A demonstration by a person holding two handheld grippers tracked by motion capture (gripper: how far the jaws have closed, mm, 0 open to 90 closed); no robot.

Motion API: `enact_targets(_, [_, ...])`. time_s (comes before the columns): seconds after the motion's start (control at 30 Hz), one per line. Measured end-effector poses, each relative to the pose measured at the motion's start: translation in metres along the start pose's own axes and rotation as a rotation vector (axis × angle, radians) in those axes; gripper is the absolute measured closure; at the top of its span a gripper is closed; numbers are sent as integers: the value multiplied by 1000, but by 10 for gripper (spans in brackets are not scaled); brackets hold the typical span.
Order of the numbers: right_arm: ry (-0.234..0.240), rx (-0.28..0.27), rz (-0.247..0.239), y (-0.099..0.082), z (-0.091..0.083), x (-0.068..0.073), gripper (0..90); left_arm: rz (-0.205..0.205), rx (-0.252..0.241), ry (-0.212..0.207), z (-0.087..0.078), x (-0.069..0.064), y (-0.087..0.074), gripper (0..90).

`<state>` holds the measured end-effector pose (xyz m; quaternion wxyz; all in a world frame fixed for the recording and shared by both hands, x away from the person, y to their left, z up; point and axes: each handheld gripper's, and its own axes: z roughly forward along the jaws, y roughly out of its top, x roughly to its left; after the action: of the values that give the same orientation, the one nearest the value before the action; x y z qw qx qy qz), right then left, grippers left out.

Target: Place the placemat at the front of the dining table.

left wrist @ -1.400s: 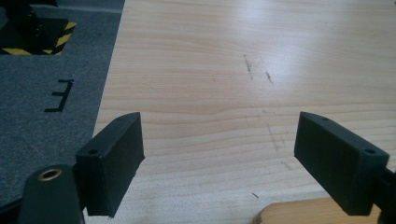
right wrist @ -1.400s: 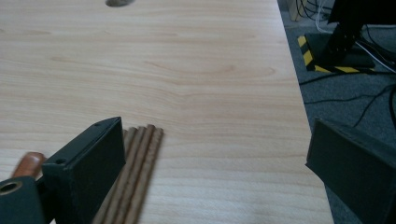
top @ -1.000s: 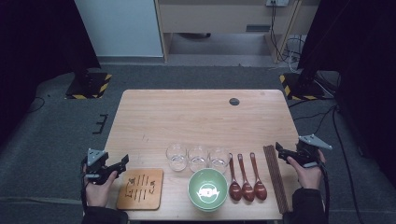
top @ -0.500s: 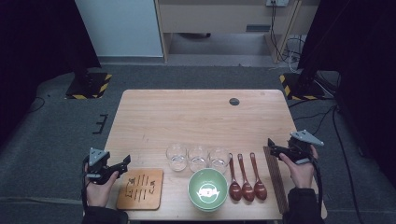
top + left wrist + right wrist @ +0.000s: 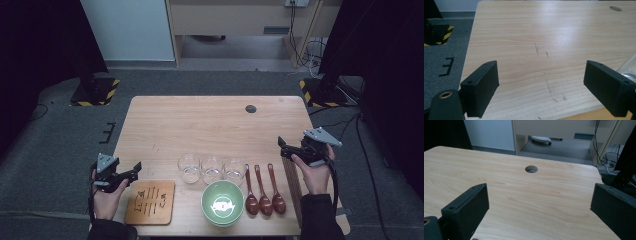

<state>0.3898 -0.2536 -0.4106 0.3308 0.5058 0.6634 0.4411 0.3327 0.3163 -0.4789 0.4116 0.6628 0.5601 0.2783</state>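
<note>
Both grippers empty, tableware lined along the near edge.

The left gripper (image 5: 134, 170) hangs released at the table's (image 5: 210, 125) 8 o'clock corner, just beside the wooden coaster (image 5: 150, 201); the right gripper (image 5: 281, 147) is released too, above the chopsticks (image 5: 292, 180) at 4 o'clock, probably its pick. Glasses (image 5: 212, 169), green bowl (image 5: 223, 202) and spoons (image 5: 264, 192) sit ready. The hand covers part of the chopsticks; their count is unclear.
</note>
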Motion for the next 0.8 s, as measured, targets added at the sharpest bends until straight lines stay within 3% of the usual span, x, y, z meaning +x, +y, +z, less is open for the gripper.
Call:
enact_targets(0.4, [39,-29,-41,21,3,32,17,-21,21,11,4,7,-15,122])
enact_targets(0.8, [106,-52,-92,45,9,81,17,-14,27,9,4,9,-17,120])
